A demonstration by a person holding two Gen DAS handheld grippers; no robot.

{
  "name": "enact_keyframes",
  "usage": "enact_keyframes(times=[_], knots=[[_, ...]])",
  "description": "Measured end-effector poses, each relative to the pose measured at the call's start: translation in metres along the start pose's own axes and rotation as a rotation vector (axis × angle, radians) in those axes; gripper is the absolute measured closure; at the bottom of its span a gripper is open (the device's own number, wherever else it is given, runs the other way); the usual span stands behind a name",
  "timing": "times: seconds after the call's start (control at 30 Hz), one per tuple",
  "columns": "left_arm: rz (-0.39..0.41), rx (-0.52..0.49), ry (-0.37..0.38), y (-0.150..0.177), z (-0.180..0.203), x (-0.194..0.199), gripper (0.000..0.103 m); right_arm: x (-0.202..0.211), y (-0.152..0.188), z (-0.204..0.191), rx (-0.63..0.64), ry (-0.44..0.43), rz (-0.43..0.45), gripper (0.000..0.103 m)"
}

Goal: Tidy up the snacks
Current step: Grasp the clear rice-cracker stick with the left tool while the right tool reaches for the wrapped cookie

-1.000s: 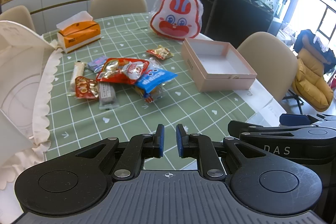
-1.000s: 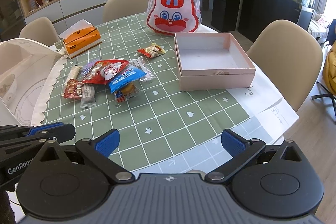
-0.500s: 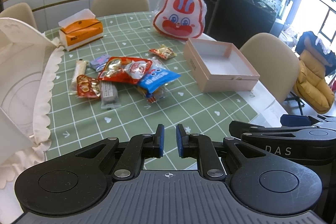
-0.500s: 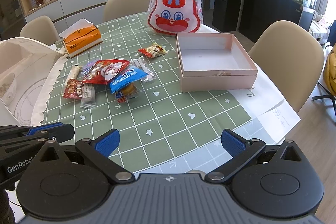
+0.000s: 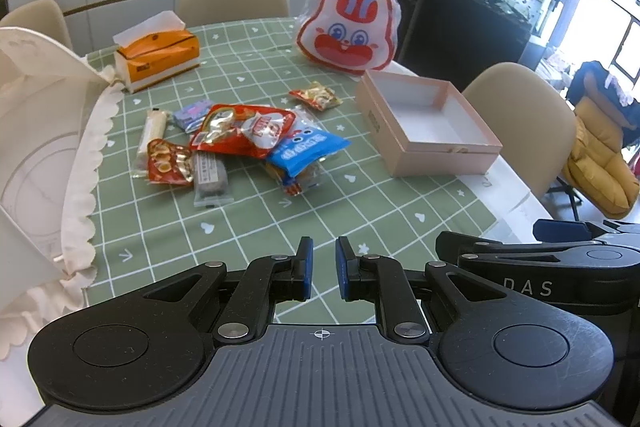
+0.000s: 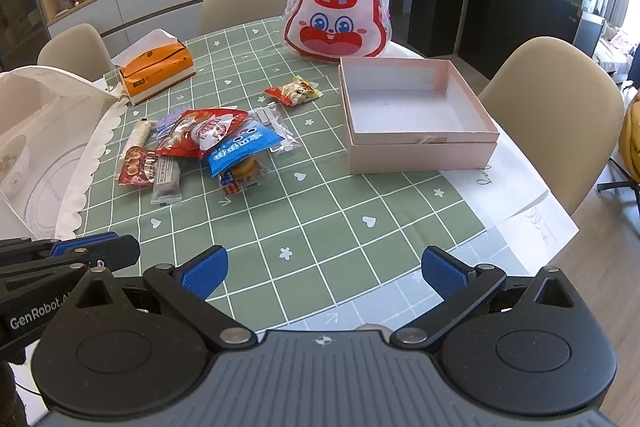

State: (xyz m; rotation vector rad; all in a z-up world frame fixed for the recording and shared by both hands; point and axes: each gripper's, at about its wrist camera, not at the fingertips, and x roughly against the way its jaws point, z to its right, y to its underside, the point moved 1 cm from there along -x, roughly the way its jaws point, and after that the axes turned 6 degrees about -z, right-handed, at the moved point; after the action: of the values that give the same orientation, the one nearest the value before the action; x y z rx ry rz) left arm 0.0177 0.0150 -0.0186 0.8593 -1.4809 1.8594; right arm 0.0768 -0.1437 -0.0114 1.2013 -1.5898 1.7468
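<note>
Several snack packets lie in a loose pile on the green checked tablecloth: a red bag [image 5: 244, 133] [image 6: 204, 133], a blue bag [image 5: 306, 149] [image 6: 240, 147], a small red packet [image 5: 168, 163], a grey bar [image 5: 208, 175] and a white bar [image 5: 151, 133]. One small red packet [image 5: 316, 95] [image 6: 294, 91] lies apart, nearer an open, empty pink box [image 5: 428, 125] [image 6: 416, 115]. My left gripper [image 5: 322, 267] is nearly shut and empty over the table's near edge. My right gripper [image 6: 324, 267] is wide open and empty, also at the near edge.
A rabbit-face bag [image 5: 352, 27] [image 6: 336, 21] stands behind the box. An orange tissue box [image 5: 156, 57] [image 6: 156, 69] sits at the back left. A white lace-edged bag [image 5: 44, 131] fills the left side. Beige chairs [image 6: 552, 99] surround the table.
Both grippers have edged forward toward the table, so the snacks and box look slightly closer. Neither jaw opening has changed.
</note>
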Motion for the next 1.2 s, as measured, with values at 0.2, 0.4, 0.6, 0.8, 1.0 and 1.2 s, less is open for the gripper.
enact_keyframes(times=[0.2, 0.4, 0.6, 0.8, 1.0, 1.2], knots=[[-0.015, 0.01, -0.004, -0.007, -0.003, -0.01, 0.087, -0.009, -0.005, 0.004, -0.008, -0.003, -0.008, 0.0], [-0.033, 0.011, -0.008, -0.02, -0.008, -0.03, 0.087, -0.019, -0.012, 0.013, 0.023, -0.069, 0.143, 0.0], [-0.023, 0.014, 0.016, -0.046, -0.028, -0.058, 0.087, -0.041, -0.03, 0.005, 0.148, -0.042, 0.217, 0.0], [-0.058, 0.096, -0.074, -0.076, -0.076, -0.104, 0.086, -0.089, -0.061, -0.005, 0.182, -0.154, 0.116, 0.014], [-0.018, 0.2, -0.174, -0.111, -0.162, -0.145, 0.085, -0.139, -0.072, -0.023, 0.231, -0.187, 0.029, 0.031], [0.017, 0.203, -0.201, -0.137, -0.208, -0.166, 0.084, -0.159, -0.077, -0.04, 0.309, -0.214, 0.005, 0.031]])
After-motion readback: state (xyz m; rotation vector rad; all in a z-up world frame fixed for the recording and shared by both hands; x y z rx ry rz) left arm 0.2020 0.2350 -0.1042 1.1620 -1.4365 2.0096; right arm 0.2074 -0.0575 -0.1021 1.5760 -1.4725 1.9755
